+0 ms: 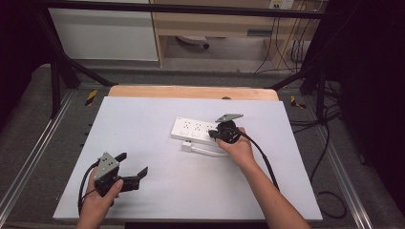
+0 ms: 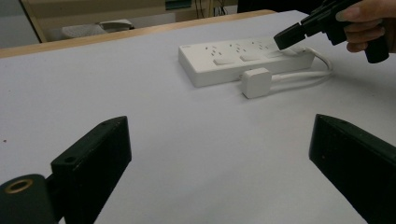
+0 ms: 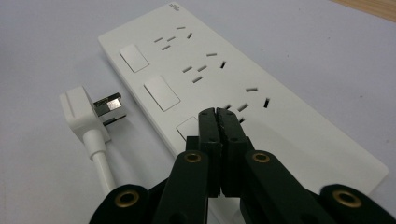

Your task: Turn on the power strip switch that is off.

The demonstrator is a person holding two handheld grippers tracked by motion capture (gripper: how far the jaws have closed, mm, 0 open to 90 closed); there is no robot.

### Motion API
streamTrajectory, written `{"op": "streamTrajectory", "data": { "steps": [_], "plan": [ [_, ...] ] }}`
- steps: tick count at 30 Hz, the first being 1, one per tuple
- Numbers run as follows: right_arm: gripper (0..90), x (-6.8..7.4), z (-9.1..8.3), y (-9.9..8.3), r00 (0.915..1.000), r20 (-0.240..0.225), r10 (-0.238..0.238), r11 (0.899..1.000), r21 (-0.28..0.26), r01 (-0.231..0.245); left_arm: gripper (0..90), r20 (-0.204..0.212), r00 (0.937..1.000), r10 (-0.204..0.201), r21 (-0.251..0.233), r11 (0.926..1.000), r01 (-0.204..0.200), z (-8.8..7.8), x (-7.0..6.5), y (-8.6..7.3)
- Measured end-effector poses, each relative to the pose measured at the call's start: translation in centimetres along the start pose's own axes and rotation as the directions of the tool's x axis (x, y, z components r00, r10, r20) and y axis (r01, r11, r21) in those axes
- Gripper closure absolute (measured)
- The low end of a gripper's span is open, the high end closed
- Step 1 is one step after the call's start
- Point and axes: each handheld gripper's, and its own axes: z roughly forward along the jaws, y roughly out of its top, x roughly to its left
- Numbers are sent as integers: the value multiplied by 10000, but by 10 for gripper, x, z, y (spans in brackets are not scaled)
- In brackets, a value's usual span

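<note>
The right tongs (image 3: 217, 115) are pressed shut, empty, over the power strip (image 3: 243, 88), its plug (image 3: 81, 112) just beside them. The left tongs (image 1: 133, 164) are held wide open, well apart.

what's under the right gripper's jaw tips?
The white power strip: the shut right gripper sits over its top face beside a rocker switch. Whether the tips touch, and what lies directly beneath them, is covered.

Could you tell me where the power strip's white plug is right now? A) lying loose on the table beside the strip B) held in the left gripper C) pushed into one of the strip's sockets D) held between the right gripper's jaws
A: the plug lies on the table beside the power strip, prongs bare, while the right gripper is shut with nothing between its jaws.
</note>
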Motion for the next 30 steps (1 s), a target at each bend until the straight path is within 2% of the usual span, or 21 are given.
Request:
{"op": "streamTrajectory", "data": {
  "steps": [21, 30],
  "plan": [
    [900, 1, 3, -4, 9997, 92, -216, 9997, -96, 217, 59, 18, 10000, -30, 24, 10000, 30, 0, 0, 0],
    [900, 4, 3, -5, 9982, 245, -548, 9984, -140, 551, 59, 28, 10000, -10, 58, 10000, 10, 0, 0, -1]
  ]
}}
